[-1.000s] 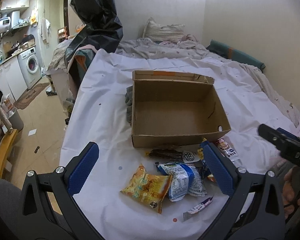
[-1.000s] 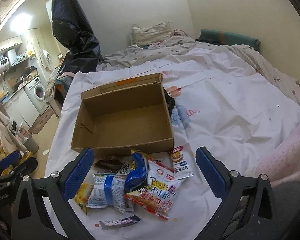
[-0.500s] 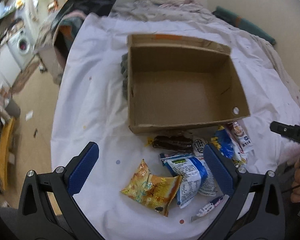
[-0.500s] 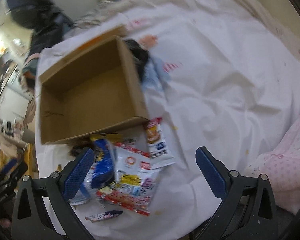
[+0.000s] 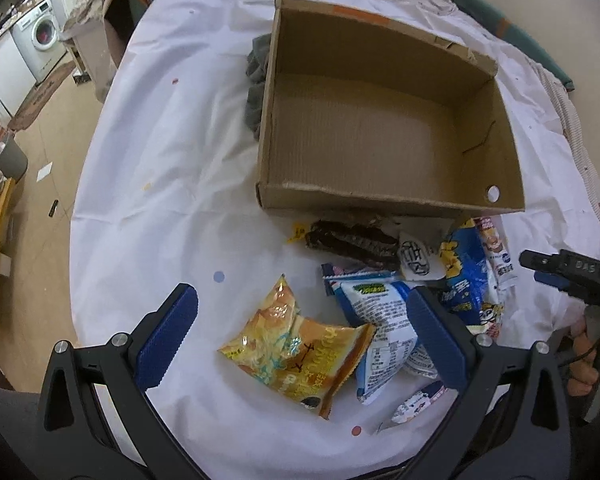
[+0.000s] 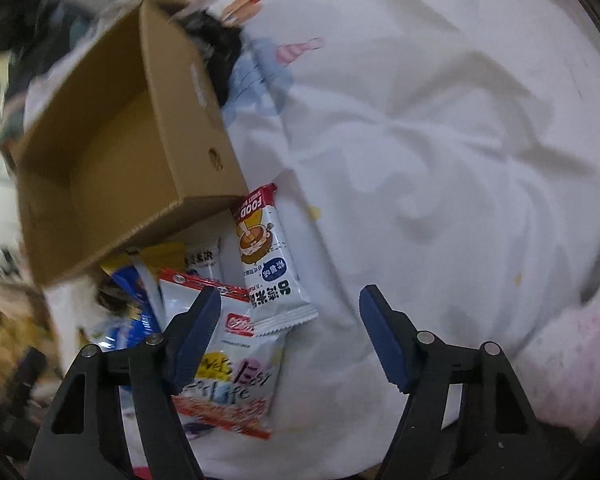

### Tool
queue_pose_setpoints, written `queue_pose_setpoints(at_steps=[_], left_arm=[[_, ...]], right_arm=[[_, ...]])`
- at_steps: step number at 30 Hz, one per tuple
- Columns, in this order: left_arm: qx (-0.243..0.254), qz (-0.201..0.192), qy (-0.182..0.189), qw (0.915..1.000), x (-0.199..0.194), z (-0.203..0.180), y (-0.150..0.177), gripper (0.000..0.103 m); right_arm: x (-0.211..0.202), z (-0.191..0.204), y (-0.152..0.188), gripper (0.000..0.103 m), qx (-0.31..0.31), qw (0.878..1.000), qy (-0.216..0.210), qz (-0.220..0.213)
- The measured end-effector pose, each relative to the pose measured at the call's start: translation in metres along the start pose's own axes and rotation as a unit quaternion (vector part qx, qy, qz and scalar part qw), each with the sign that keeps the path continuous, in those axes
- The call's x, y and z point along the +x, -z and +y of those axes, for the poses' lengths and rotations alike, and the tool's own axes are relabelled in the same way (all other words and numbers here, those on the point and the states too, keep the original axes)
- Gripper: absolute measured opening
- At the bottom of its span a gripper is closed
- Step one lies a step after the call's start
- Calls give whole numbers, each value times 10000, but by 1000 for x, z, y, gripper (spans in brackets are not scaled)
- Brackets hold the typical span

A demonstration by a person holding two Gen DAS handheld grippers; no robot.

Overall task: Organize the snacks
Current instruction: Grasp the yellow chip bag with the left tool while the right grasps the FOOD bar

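A: Left wrist view, left to right. The left gripper (image 5: 300, 332) hangs spread wide above the white sheet (image 5: 160, 168), pinching nothing. The orange snack packet (image 5: 296, 348) lies flat between its blue pads, nearer the right one. What lies beyond?

B: The blue-and-white packet (image 5: 384, 328) overlaps the orange packet's right edge, and the right pad covers part of it. Behind these, a dark brown wrapper (image 5: 352, 240) lies just in front of the open cardboard box (image 5: 380, 208). Further right, a blue-and-yellow bag (image 5: 466, 276) and a slim white bar (image 5: 496, 248) lie near the box's corner. A small wrapper (image 5: 416, 402) sits low, partly behind the finger.

A: And the right wrist view?

B: The box (image 6: 196, 92) stands upper left, blurred. The right gripper (image 6: 290, 336) is likewise spread, holding nothing. The white bar with a pancake print (image 6: 268, 264) lies between the pads, nearer the left one, its top end touching the box corner. It overlaps a large white bag with coloured letters (image 6: 236, 376), which the left finger partly hides.

A: What is hard to read?

B: The packets at far left of this view are smeared by motion and cannot be told apart. A dark cloth (image 6: 220, 48) behind the box is partly cut off by its wall. In the left wrist view, the right gripper shows only as a black tip at the frame's right edge (image 5: 560, 268).
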State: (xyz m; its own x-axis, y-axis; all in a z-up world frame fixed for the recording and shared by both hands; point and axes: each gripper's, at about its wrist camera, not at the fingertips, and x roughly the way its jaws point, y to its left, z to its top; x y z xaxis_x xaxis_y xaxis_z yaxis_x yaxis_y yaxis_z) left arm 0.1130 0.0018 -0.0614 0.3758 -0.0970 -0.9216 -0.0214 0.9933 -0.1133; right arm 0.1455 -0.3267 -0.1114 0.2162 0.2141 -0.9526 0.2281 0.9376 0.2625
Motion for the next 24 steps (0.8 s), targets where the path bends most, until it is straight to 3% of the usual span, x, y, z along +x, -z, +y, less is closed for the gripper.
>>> queue_pose_setpoints(at_steps=[7, 9, 11, 13, 20, 24], left_arm=[[-256, 245, 35, 9994, 9, 11, -7, 103], [-223, 307, 31, 9993, 11, 12, -7, 103], [-213, 393, 85, 9990, 12, 14, -8, 103], [-116, 515, 119, 9985, 12, 17, -6, 103], [582, 723, -222, 9954, 18, 22, 0, 103], [694, 1056, -113, 9919, 30, 20, 6, 103]], right_arm=[[39, 28, -17, 60, -753, 9948, 633, 270], [47, 32, -19, 52, -849, 9934, 693, 331], [52, 35, -19, 35, -904, 9932, 593, 437], [51, 37, -16, 34, -1054, 9912, 721, 355], [8, 12, 1, 33, -391, 9992, -22, -9], [-22, 1, 15, 33, -255, 9978, -497, -344]])
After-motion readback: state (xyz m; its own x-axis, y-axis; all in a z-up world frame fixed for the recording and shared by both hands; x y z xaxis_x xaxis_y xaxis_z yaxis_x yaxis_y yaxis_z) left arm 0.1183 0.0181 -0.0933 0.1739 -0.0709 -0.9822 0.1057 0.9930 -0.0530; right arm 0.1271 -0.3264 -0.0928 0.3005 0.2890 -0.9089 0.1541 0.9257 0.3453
